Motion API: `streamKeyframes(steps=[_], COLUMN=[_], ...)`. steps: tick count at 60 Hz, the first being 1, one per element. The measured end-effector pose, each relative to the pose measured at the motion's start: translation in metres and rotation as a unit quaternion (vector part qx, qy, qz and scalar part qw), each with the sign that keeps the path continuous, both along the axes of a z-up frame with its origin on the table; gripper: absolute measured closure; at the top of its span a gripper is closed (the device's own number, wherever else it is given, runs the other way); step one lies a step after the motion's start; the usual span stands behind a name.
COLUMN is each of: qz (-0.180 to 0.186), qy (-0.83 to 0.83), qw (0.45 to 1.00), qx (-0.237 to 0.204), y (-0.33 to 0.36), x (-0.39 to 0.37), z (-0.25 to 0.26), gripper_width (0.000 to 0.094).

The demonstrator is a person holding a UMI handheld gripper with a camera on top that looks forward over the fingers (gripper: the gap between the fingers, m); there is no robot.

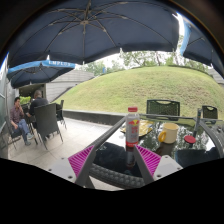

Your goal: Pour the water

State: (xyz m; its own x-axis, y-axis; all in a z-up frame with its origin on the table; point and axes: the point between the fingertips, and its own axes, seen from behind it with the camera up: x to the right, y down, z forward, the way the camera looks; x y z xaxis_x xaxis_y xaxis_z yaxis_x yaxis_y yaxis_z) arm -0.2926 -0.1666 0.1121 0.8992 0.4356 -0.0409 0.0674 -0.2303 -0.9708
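gripper view, tool (116, 163) apart, bottle (132, 127) just ahead, chair (163, 107) beyond

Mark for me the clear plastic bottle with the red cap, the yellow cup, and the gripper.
Clear plastic bottle with red cap (132, 128), gripper view, label.
Yellow cup (168, 134), gripper view, side wall.
Gripper (116, 159), gripper view, midway between open fingertips.

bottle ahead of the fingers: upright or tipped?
Upright. The bottle stands vertical on the table, red cap on top, just beyond the open gripper, untouched by either finger.
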Motion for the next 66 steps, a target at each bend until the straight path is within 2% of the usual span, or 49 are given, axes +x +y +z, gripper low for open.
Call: streamKeyframes(steps=[6,19,32,42,47,51,54,55,56,57,61,66], qz=[-0.021,-0.036,-0.046,-0.077,-0.061,-0.069,-0.075,-0.076,-0.077,-0.078,-0.074,-0.09], qy=[0.0,-0.009,0.004,-0.005,0.017,0.019,0.011,0.006,-0.001,-0.011,-0.029,-0.016], qw=[1.0,0.999,0.998,0.997,0.998,0.997,0.997,0.997,0.996,0.996,0.994,0.994], qx=[0.009,0.017,0.03,0.021,0.015,0.013,0.024,0.029,0.033,0.037,0.07,0.065], y=[0.001,0.021,0.124,0.209,0.234,0.249,0.26,0.262,0.263,0.261,0.256,0.257], x=[0.008,0.03,0.022,0.01,-0.01,-0.012,-0.01,-0.01,-0.01,-0.01,-0.013,-0.007], z=[0.004,0.002,0.012,-0.006,-0.01,-0.014,-0.012,-0.012,-0.014,-0.017,-0.009,-0.012], gripper_width=[0.0116,0.0121,0.0119,0.012,0.0124,0.0127,0.0191,0.026,0.0382,0.0413,0.0476,0.0565])
